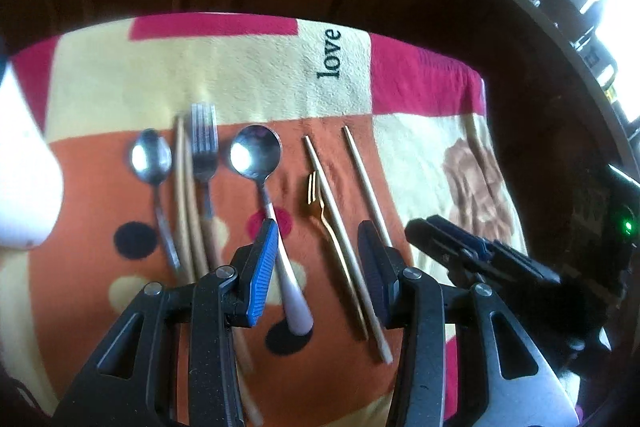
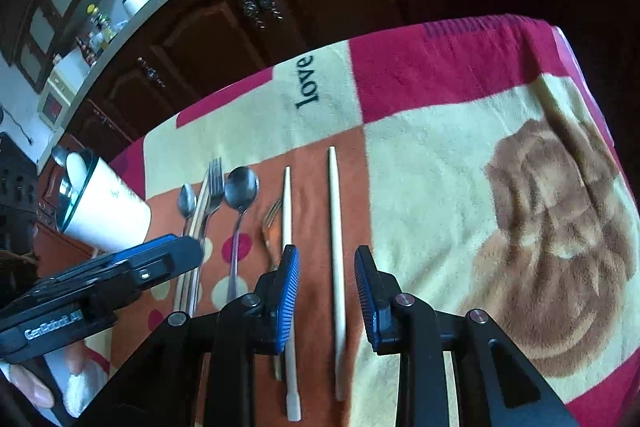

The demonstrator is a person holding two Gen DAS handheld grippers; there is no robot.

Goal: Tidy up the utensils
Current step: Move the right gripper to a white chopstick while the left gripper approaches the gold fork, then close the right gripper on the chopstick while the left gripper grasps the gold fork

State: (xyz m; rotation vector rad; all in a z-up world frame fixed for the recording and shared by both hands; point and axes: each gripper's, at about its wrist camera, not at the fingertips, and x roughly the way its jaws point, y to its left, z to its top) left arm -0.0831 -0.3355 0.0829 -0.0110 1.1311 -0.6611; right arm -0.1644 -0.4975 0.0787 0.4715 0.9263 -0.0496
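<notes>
Your right hand-held gripper (image 2: 326, 291), jaws part open and gripping nothing, straddles the pale wooden chopstick (image 2: 335, 227) lying lengthwise away from you on the blanket-covered table (image 2: 440, 187), so it is nearer than your half-open, empty left hand-held gripper (image 1: 318, 267).

I see a fleece blanket (image 1: 248, 75) in pink, cream and orange covering the surface, "love" printed near its far edge. On the orange patch lie two spoons (image 1: 256, 153), a fork (image 1: 204, 143), a small gold fork (image 1: 320, 211) and pale chopsticks (image 2: 337, 247); a white cup (image 2: 108, 211) lies at the blanket's left edge.
</notes>
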